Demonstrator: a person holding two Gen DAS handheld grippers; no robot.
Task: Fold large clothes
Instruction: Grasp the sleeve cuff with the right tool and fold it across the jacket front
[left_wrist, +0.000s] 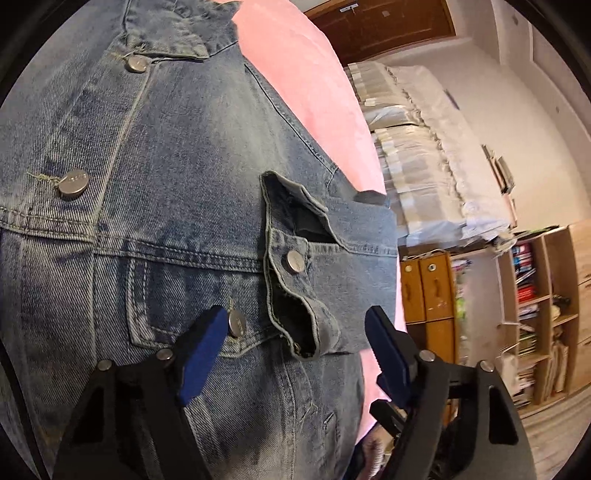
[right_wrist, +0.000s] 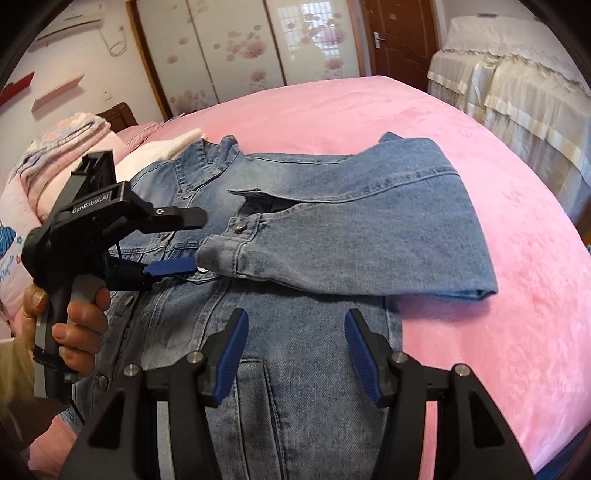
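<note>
A blue denim jacket lies front up on the pink bed, its right sleeve folded across the chest. In the left wrist view the sleeve cuff lies between my open left gripper's fingers, not held. The left gripper also shows in the right wrist view, open, its lower blue pad beside the cuff. My right gripper is open and empty, above the jacket's lower front.
Folded pink bedding and pillows lie at the bed's head. A cream-covered piece of furniture stands to the right of the bed. A bookshelf and wooden cabinet stand beyond the bed edge.
</note>
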